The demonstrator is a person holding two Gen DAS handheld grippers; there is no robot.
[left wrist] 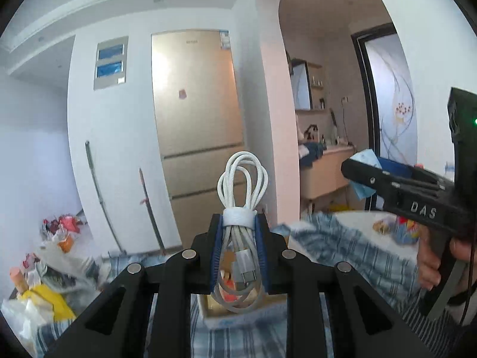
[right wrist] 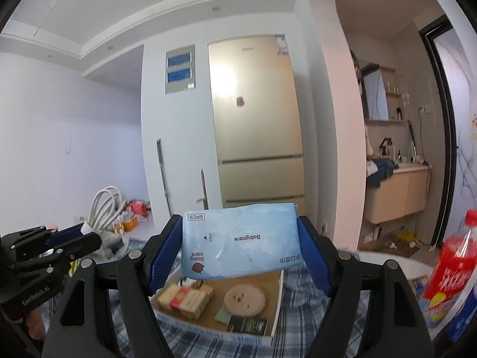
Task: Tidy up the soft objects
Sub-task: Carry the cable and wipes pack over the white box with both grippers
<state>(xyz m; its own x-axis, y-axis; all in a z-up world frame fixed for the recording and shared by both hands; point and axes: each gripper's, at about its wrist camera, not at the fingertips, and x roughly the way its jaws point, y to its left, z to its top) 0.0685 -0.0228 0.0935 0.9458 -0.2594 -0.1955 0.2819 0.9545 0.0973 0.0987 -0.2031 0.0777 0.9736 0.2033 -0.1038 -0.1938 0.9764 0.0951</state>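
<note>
Up high, cable bundle (left wrist: 240, 238) between left hand-held gripper (left wrist: 240, 250) pads.

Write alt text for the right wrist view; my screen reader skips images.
The right tool grips a blue wipes pack above an open box of small items on a plaid cloth. A fridge stands behind; a red bottle is at right.

We look out from both wrists, nearly level, close behind our fingers. Both views face the same fridge (left wrist: 196, 113) (right wrist: 256, 119) and archway, each catching the other hand-held gripper (left wrist: 360, 176) (right wrist: 89, 235) at its edge.
</note>
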